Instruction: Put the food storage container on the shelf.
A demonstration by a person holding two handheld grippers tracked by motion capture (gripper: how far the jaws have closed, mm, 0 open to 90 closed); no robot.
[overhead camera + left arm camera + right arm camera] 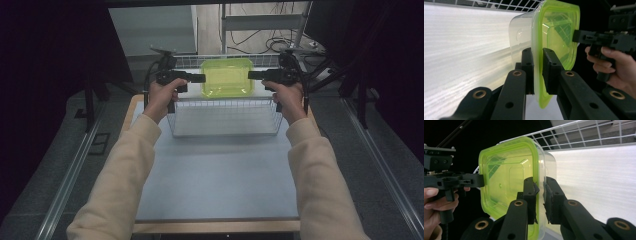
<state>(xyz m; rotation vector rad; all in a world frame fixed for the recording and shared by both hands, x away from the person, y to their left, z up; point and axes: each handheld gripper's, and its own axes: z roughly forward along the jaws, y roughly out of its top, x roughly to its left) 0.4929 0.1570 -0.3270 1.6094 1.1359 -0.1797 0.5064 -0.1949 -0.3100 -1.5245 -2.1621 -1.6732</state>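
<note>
Since pinched on opposite lid edges by left gripper [199, 78] and right gripper [254, 75], both clamped tight, green-lidded food container [227, 76] held level above wire basket [225, 122], probably for lowering inside

Probably a lab or recording studio: dark curtains [45, 75] flank a grey-matted table [220, 170], metal floor rails [70, 175] run alongside, and loose cables [270, 45] trail under a metal frame [260, 22] behind
</note>
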